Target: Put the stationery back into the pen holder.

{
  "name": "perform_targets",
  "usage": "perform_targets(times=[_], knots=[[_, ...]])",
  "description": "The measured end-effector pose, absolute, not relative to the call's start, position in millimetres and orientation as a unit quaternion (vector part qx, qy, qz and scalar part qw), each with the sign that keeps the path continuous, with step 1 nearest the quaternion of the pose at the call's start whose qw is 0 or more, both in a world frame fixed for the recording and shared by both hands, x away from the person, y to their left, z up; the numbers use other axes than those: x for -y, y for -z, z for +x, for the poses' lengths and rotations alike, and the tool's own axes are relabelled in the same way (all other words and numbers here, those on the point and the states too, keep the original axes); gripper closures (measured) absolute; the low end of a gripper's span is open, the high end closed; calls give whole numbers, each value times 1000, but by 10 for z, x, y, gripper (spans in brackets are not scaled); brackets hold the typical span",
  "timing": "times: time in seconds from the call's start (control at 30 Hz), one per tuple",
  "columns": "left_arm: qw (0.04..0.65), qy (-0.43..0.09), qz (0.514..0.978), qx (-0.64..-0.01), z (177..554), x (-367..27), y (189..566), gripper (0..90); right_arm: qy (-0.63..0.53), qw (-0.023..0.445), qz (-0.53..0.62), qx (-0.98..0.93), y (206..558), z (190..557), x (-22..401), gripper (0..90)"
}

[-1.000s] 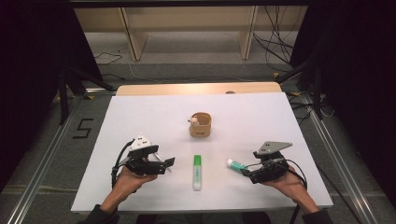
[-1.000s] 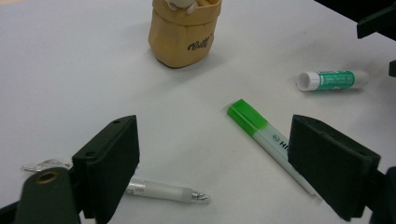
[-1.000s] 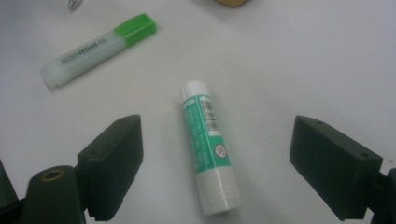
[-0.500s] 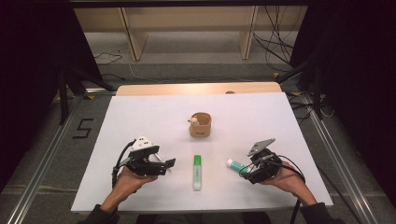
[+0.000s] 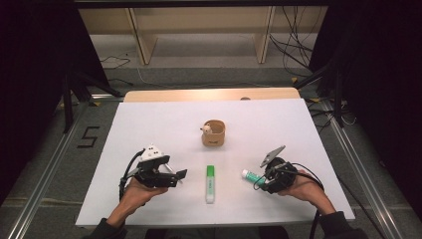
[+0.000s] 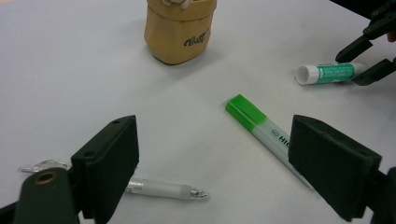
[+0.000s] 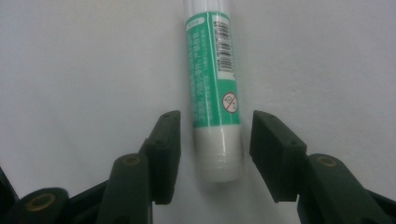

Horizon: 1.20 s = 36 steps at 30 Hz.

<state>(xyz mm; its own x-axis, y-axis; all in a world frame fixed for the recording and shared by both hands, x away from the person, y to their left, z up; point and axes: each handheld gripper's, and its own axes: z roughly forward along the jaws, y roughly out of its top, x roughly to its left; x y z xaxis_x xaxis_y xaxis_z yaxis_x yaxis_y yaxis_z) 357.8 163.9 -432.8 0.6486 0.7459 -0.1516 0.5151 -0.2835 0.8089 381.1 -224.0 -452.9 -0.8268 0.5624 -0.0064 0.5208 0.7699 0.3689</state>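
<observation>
Right tool [image 7: 212, 156] straddles the white end of the green glue stick [image 7: 212, 84]; jaws have just been closing, narrow gaps visible both sides, pads not pressing yet. Stick lies flat on the white bench [image 5: 149, 124], right of the green highlighter [image 5: 211, 183]. Left tool [image 6: 212, 168] wide open, holding nothing, a clear pen [image 6: 163, 190] by its left jaw. Tan cup [image 5: 213, 133] stands mid-bench, well apart.

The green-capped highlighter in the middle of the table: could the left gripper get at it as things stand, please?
Probably yes: the left gripper stands open beside the highlighter, with bare table between them; only a thin pen lies under its jaws.
</observation>
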Motion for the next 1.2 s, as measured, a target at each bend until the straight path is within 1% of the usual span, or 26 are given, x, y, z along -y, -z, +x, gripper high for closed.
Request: perform_targets(times=[0.23, 0.43, 0.8, 1.03, 1.2], knots=[[447, -129, 791, -399, 3577, -1634, 4329, 158, -145, 66, 278, -947, 4559, 3810, 2172, 632], [446, -128, 791, -398, 3578, -1631, 4328, 158, -127, 70, 264, -953, 4555, 3808, 2133, 653], [444, -125, 794, -396, 3586, -1630, 4311, 158, -142, 110, 216, -960, 4443, 3699, 2019, 658], [442, -116, 798, -394, 3610, -1620, 4276, 159, -174, 170, 165, -956, 4323, 3581, 1893, 658], [433, -106, 808, -386, 3640, -1581, 4222, 159, -176, 231, 113, -950, 4273, 3482, 1786, 658]])
